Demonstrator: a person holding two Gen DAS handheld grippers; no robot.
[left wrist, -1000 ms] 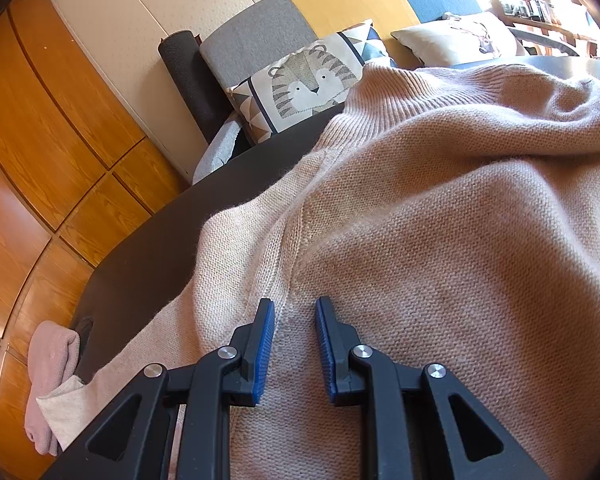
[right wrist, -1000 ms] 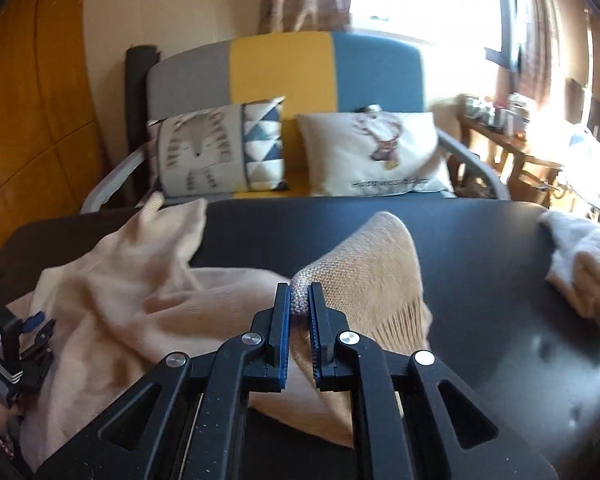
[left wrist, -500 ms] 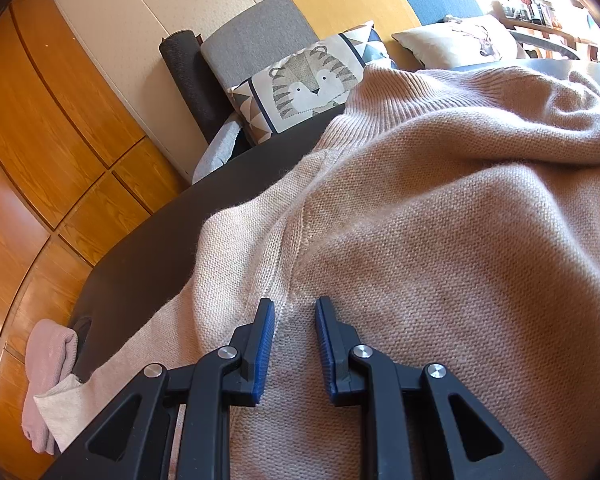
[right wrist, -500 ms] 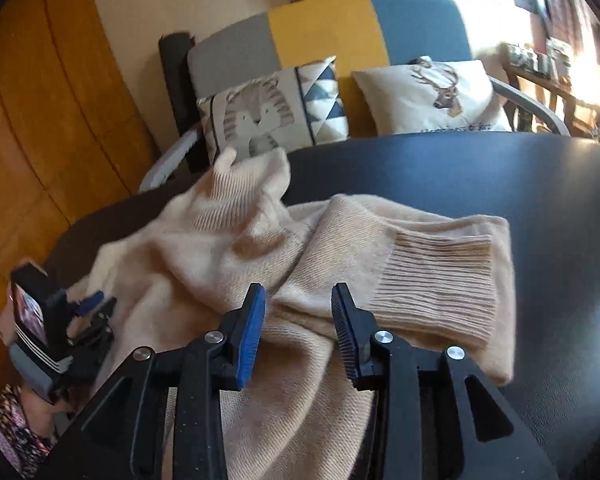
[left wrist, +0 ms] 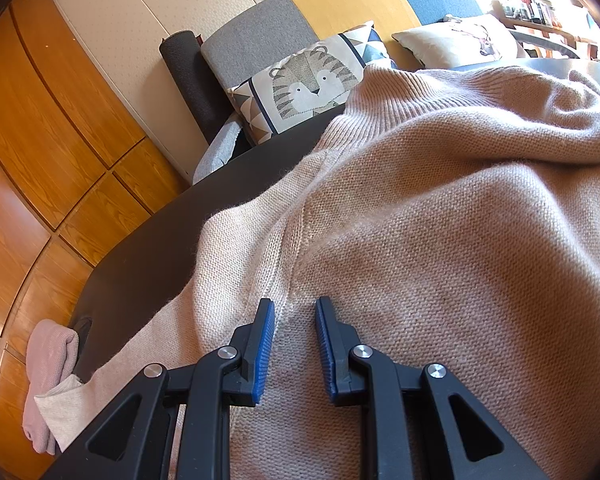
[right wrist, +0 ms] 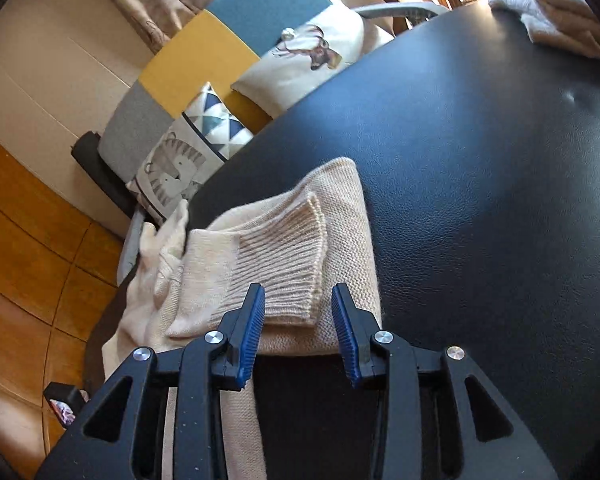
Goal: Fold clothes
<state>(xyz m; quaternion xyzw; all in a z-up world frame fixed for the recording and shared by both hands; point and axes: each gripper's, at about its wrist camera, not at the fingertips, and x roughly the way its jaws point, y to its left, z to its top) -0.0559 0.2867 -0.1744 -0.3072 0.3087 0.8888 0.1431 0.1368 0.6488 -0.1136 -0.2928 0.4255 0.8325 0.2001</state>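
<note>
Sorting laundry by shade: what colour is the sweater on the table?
Beige sweater, clearest in the left wrist view.

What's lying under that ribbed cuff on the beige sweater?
The ribbed cuff lies on a folded layer of the same beige sweater, which rests on the black table. Anything beneath that fold is covered.
</note>
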